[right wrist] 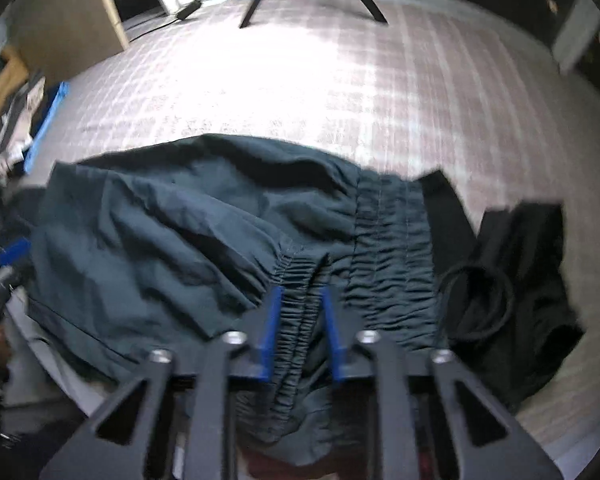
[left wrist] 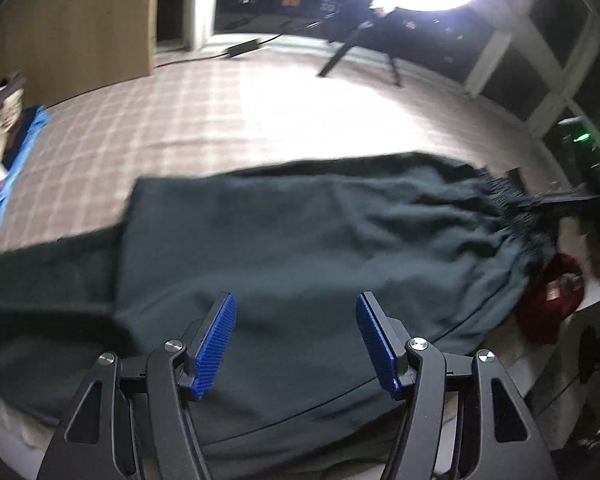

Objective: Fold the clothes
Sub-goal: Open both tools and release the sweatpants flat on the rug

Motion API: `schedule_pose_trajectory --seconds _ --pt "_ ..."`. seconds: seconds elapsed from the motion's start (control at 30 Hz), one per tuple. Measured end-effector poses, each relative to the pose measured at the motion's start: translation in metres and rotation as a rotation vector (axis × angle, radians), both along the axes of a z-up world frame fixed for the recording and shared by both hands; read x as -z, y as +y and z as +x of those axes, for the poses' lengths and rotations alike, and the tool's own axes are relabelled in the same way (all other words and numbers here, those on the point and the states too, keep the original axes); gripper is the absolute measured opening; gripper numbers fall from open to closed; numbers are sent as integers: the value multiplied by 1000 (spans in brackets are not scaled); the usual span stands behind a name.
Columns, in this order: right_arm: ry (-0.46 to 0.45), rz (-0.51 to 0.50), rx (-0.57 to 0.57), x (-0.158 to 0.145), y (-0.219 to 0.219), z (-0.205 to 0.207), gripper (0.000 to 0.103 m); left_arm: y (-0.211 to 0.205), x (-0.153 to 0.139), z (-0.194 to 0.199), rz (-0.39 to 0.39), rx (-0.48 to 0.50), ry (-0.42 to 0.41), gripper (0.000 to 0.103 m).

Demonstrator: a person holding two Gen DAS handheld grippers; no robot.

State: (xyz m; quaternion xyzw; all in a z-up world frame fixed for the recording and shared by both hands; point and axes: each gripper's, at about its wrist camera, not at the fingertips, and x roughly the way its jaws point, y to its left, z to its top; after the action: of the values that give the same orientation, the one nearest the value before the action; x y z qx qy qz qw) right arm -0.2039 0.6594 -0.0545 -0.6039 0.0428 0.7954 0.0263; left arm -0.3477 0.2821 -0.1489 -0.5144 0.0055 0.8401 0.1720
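trousers, one pair; right hand-held gripper clamps waistband

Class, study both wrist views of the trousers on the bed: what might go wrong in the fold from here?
1. The right gripper pinches only the bunched waistband; it may slip out.
2. The left gripper is open above the trousers, so that side may drag and crease.
3. The black garment nearby could get caught.

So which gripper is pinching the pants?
The right gripper: its blue fingers are clamped on the gathered waistband of the dark pants. The left gripper hangs wide open above them, holding nothing.
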Motion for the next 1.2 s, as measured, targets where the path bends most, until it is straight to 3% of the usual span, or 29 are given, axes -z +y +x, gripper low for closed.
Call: schedule_pose_trajectory --seconds 0.17,0.27,0.3,0.37,0.4,0.57,0.7,0.87,1.0,1.13,1.2 --pt "14 65 -35 -18 -1 2 6 -11 15 10 -6 -12 -38 59" --pt "7 -14 -21 -20 9 -4 8 -9 17 14 -7 0 -31 59" --pt "-3 -42 -13 -18 12 -8 13 -7 16 14 -9 6 -25 59" --pt "-15 -73 -1 -14 16 -15 46 -5 14 16 -8 18 -15 59" --pt "-15 -74 1 -11 17 -18 46 -4 13 16 -7 23 -13 59" --pt "-25 -54 -67 -2 6 -23 45 -4 13 14 1 29 -18 59" --pt "-23 -12 -120 -3 -3 -21 11 -4 15 13 0 30 -19 59" --pt "0 24 -177 -15 -11 -22 9 -9 20 10 -1 22 -30 59" --pt "39 57 -145 -19 -1 -43 9 -11 22 9 10 16 -41 59" --pt "-51 125 -126 15 7 -57 11 -11 23 11 9 25 -41 59" --pt "-119 163 -128 34 8 -59 17 -17 19 14 10 20 -29 59"
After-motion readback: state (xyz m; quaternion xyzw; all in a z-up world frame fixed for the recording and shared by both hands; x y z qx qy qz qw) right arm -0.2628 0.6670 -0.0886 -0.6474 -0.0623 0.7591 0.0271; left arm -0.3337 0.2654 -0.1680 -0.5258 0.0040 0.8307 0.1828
